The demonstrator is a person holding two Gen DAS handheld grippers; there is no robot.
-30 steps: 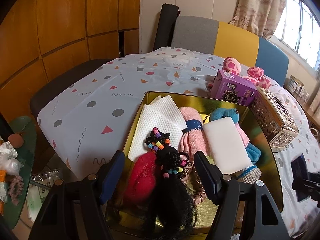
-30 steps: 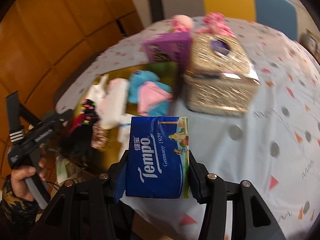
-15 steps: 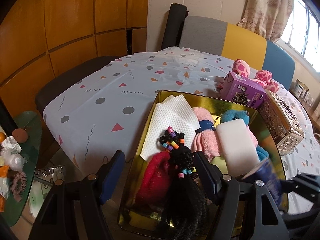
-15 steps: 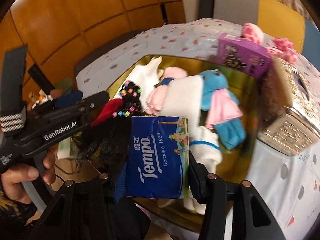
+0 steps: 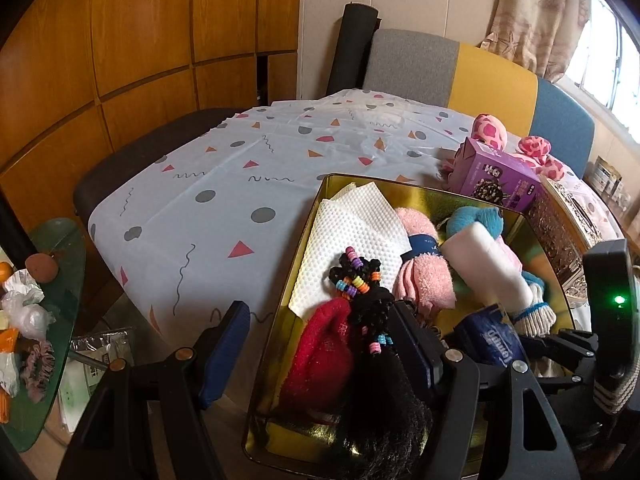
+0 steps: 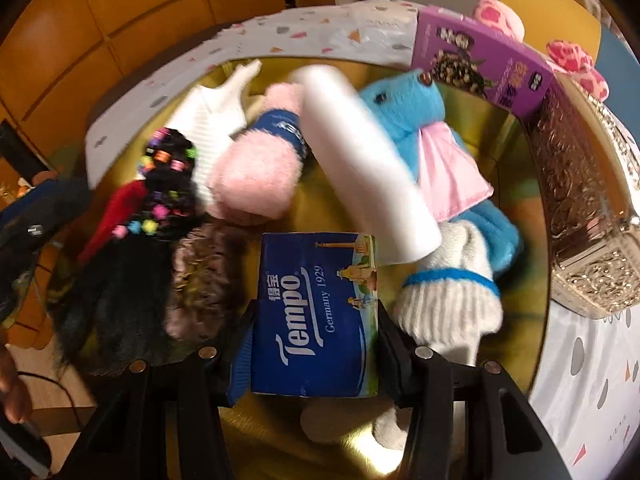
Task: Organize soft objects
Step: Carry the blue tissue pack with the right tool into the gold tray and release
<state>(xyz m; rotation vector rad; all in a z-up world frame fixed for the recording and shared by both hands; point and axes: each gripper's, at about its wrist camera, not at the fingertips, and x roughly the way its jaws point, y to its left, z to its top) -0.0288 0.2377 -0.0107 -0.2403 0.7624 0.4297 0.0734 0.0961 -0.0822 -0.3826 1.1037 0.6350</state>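
Blue tissue pack (image 6: 316, 312), gold tray (image 5: 416, 196)

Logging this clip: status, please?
Right gripper shut on tissue pack, over gold tray. Left gripper open, empty. Glove, scrunchie crowd the gap.

Daylight is coming through a curtained window (image 5: 600, 60) at right while wooden wall panels (image 5: 120, 40) are lining the left behind a grey, yellow and blue chair (image 5: 472, 76).

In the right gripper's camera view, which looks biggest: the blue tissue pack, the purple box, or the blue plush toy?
1. Blue plush toy and blue tissue pack: similar; the pack is nearest the camera, so unsure.
2. Purple box: smallest, but farther away.
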